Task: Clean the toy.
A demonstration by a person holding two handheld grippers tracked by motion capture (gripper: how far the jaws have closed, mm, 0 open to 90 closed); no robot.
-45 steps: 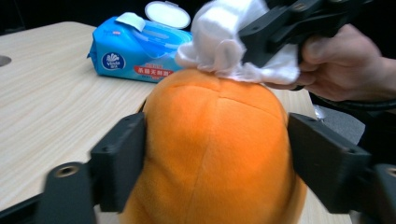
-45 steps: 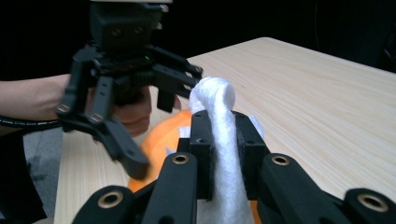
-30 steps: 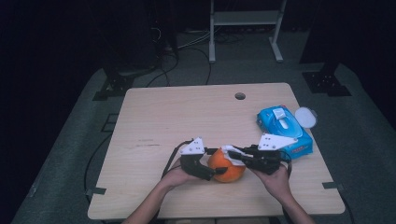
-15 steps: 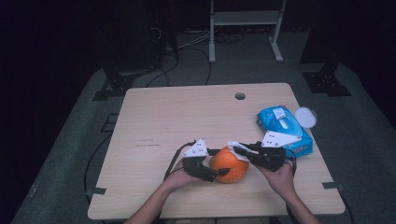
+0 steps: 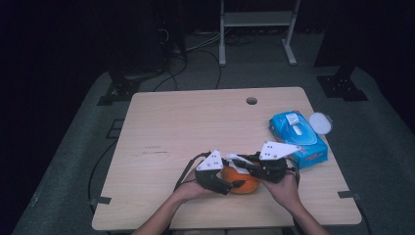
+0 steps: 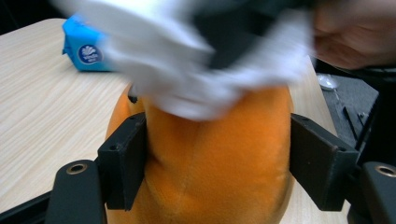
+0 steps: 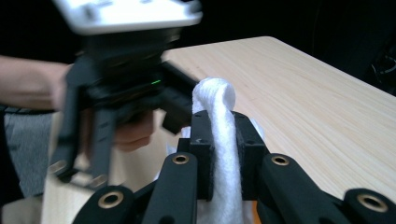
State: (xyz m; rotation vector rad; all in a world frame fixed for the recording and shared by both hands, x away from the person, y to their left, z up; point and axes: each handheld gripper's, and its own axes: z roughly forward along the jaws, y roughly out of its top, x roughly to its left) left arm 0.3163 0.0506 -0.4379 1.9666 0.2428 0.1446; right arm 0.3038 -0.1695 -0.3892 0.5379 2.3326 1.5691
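An orange plush toy rests on the table near its front edge. My left gripper comes in from the left. In the left gripper view its jaws have just been closing, and both pads now press the toy's sides. My right gripper reaches in from the right, shut on a white wipe. In the right gripper view the wipe stands pinched between the jaws. The wipe, blurred, lies on the top of the toy.
A blue wipes pack lies at the table's right edge, with a round white lid beside it. The wooden table has a cable hole at the back. A metal stand and cables are on the floor behind.
My right gripper has slid a little to the left over the toy with the wipe. The left gripper has kept its place on the toy.
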